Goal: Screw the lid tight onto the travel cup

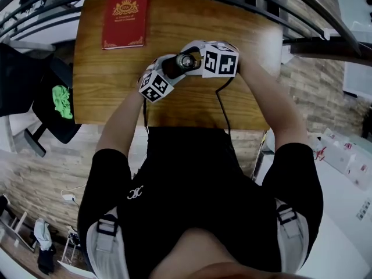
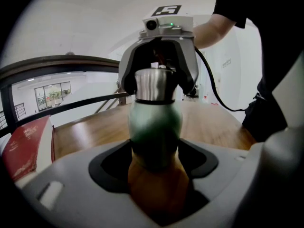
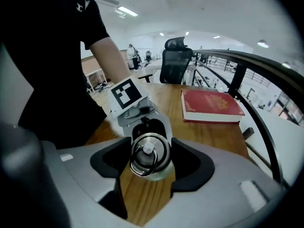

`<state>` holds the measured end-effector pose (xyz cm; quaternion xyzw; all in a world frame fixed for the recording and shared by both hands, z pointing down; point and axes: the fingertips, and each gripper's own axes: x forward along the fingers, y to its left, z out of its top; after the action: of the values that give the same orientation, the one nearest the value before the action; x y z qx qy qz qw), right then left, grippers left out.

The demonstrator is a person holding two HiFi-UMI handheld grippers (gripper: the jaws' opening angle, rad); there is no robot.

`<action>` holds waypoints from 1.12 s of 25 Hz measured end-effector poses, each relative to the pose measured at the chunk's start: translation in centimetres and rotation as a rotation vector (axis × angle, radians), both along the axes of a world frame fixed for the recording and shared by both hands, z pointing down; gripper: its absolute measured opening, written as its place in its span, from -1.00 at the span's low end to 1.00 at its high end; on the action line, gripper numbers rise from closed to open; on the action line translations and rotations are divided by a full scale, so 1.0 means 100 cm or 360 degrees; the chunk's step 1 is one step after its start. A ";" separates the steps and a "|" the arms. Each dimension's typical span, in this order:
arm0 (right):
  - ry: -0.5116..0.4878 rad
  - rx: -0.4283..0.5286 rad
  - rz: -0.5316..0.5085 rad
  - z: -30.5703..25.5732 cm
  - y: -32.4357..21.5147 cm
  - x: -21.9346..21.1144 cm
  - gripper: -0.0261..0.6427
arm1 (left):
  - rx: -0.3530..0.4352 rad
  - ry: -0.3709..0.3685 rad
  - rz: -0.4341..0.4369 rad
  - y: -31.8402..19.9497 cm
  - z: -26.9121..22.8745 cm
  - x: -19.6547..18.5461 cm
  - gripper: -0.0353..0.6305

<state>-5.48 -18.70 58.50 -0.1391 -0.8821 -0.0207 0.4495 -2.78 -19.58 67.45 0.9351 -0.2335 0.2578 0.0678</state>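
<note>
So the left claw point(image 2: 154, 158) is clamped round the belly of the green bulb-shaped metal travel cup point(image 2: 154, 125), and the right claw point(image 3: 149, 161) squeezes its shiny steel ring-topped lid point(image 3: 148, 152) between fairly wide jaws.

Your travel cup point(image 2: 154, 122) is green with a silver lid point(image 2: 153, 84). The book point(image 1: 125, 17) is red with gold print, the table point(image 1: 256, 39) brown woodgrain.
</note>
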 end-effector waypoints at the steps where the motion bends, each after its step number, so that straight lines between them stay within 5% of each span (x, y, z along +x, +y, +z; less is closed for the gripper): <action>1: -0.0043 -0.0002 0.0054 -0.001 -0.001 -0.001 -0.11 | -0.0001 0.0000 0.0003 0.000 0.000 0.000 0.18; 14: -0.0511 0.0111 0.0741 -0.005 -0.016 -0.001 -0.11 | -0.0011 -0.0006 0.0008 0.000 0.003 0.000 0.18; 28: -0.0721 0.0315 0.1379 -0.008 -0.030 0.003 -0.12 | 0.0005 -0.0038 -0.0029 -0.001 0.004 0.000 0.18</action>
<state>-5.14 -21.68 57.66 0.2916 -0.9281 0.0545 0.2250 -2.78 -19.66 67.84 0.9299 -0.2433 0.2679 0.0658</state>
